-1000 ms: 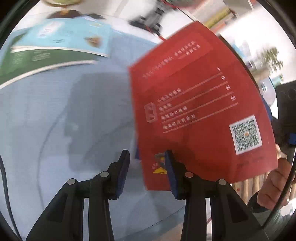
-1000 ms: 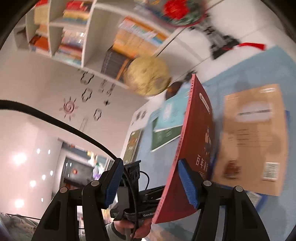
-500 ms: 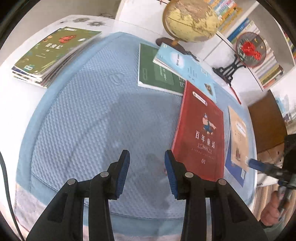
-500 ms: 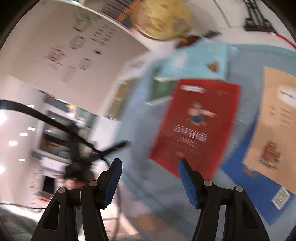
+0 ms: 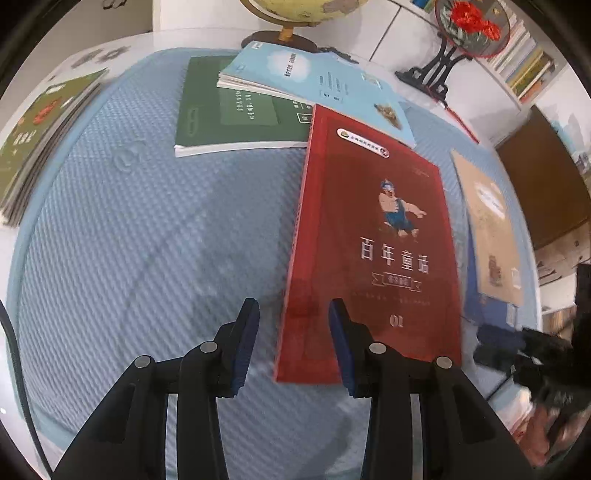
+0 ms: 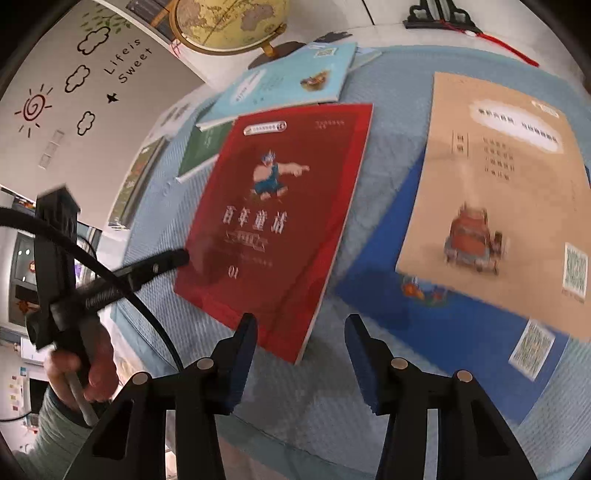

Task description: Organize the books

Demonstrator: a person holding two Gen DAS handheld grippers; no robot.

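A red book [image 5: 369, 236] lies cover up on the blue mat [image 5: 147, 240], and its near corner [image 6: 295, 354] looks slightly raised. My left gripper [image 5: 293, 332] hangs open over the book's near left edge, which runs between the jaws without the pads pressing on it. From the right wrist view one of its fingers [image 6: 173, 260] reaches that edge. My right gripper [image 6: 301, 343] stands over the book's near corner. Its jaws are closing, and the corner shows between them untouched.
A tan book [image 6: 498, 184] lies on a blue book [image 6: 443, 314] right of the red one. Behind, a light-blue book [image 5: 314, 81] overlaps a green book [image 5: 229, 114]. A stack of green books [image 5: 37, 136] sits far left, a globe [image 6: 229, 22] at the back.
A second ago the red book stood on edge between the right jaws; now it lies flat, cover up. The left gripper slid to its left edge. The right gripper sank and its jaws narrowed.
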